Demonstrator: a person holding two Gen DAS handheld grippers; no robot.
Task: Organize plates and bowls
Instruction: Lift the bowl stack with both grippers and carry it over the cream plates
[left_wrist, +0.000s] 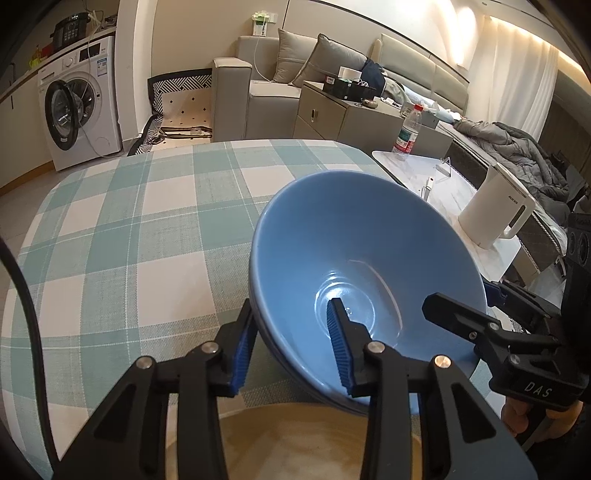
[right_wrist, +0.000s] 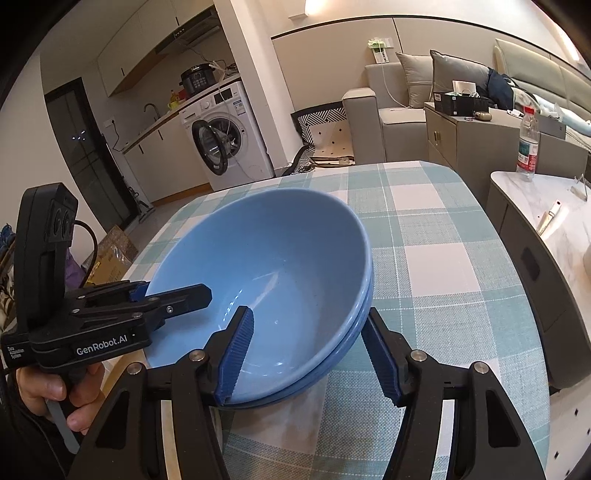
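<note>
- Black two-finger left gripper (left_wrist: 291, 341), blue-padded, is seen straddling the near rim of two nested glossy blue ceramic bowls (left_wrist: 369, 266), jaws parted, not clamped.
- Right gripper (right_wrist: 308, 350) likewise straddles the opposite rim, unclenched.
- Bowls rest on the teal-checked tablecloth (left_wrist: 129, 229); closing both before lifting is judged next.

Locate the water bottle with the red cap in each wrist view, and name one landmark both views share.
Left wrist: the water bottle stands upper right, on the white side table behind the blue bowl.
Right wrist: the water bottle stands at the far right edge, on the same table.
Shared landmark: the washing machine, upper left in both.
</note>
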